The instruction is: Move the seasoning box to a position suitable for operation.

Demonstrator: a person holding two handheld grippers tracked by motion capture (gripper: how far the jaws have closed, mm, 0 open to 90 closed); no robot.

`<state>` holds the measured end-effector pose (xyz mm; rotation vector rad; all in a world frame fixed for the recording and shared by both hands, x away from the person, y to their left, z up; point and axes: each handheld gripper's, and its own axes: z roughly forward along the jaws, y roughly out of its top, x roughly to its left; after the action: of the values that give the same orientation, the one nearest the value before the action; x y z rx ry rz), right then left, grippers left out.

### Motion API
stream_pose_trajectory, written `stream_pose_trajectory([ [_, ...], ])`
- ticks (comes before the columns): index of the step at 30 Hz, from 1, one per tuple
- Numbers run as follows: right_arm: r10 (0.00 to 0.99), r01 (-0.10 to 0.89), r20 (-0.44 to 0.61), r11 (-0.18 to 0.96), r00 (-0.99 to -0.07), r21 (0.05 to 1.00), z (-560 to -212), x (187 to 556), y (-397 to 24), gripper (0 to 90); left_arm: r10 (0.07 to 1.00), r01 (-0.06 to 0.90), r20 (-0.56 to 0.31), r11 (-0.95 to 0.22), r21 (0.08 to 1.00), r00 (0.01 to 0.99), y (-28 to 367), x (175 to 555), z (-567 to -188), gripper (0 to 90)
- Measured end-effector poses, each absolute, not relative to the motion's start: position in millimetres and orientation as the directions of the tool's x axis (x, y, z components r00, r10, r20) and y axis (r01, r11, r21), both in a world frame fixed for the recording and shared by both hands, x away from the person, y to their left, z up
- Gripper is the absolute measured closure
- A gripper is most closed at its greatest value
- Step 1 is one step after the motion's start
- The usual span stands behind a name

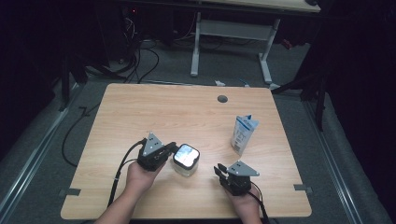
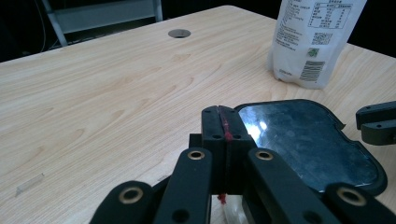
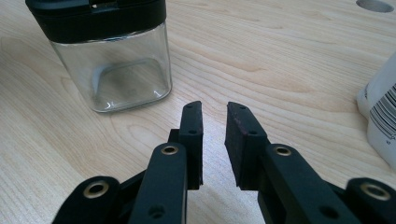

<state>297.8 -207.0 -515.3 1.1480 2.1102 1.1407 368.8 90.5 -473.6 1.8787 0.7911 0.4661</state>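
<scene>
Your left hand (image 1: 140, 175) lies low on the worktop (image 1: 154, 107) at the near left, forearm coming in from the near edge, and points its tongs (image 1: 172, 148) to the right at the jar's black lid (image 2: 308, 140). Those left tongs are pressed fully together, pads meeting on a thin red strip with nothing clamped between them; their tips sit right at the lid's left edge, and whether they touch it can't be told.

Your right hand (image 1: 243, 200) rests at the near right, its tongs (image 1: 218, 170) aimed left and slightly far. The right tongs stand a little apart, gripping nothing, and the bare worktop shows in the gap.

The clear square jar (image 3: 119, 70) stands upright between your 2 hands, just beside the left tongs.

To the far right stands a white and blue pouch (image 1: 243, 133); it carries a barcode, a QR code and a printed table, all too small to read.
</scene>
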Motion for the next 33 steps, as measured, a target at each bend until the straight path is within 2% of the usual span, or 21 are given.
stream_pose_trajectory([
  [12, 0.844, 0.449, -0.005, 0.291, -0.536, 0.845, -515.5, 298.0, -207.1, 77.7, 0.701, 0.302, -0.025, -0.275, 0.913, 0.712, 91.4, 367.7, -475.9, 90.0],
  [23, 0.835, 0.417, -0.014, 0.289, -0.550, 0.862, -511.6, 295.8, -203.8, 89.5, 0.700, 0.306, -0.033, -0.269, 0.913, 0.713, 92.2, 368.4, -476.2, 90.0],
  [33, 0.830, 0.383, -0.020, 0.278, -0.557, 0.881, -502.5, 297.8, -199.1, 90.0, 0.702, 0.306, -0.036, -0.264, 0.915, 0.711, 93.2, 369.0, -477.0, 90.0],
])
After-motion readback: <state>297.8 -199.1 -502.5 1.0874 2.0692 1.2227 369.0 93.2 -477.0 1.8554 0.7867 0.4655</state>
